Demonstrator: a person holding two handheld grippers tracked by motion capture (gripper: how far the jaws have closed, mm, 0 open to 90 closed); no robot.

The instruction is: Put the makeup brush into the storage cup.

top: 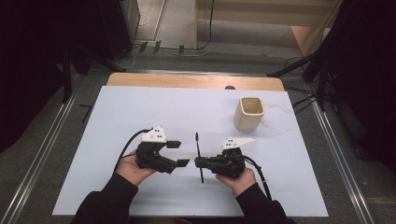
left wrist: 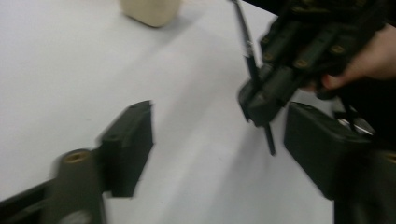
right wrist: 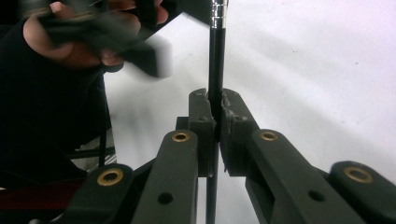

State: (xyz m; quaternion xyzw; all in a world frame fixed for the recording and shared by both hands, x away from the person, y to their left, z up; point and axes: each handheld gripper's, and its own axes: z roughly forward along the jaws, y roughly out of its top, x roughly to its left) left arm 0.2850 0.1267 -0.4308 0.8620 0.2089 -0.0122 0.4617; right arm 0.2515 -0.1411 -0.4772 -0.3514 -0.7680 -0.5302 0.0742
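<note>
My table (top: 140,112) is glowing evenly under overhead light while the room around it is sinking into darkness, and my left tongs' (left wrist: 219,154) jaws are smearing with motion blur.

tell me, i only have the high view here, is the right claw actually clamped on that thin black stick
Observer: Yes. In the right gripper view the right claw pinches the thin black stick between both pads.
Operator: anything on the stick's far end
Observer: A shiny metal band sits farther up it.
Operator: left claw touching it
Observer: No. In the left gripper view the left claw stands open, with the stick off to one side near one jaw, touching neither.
</note>
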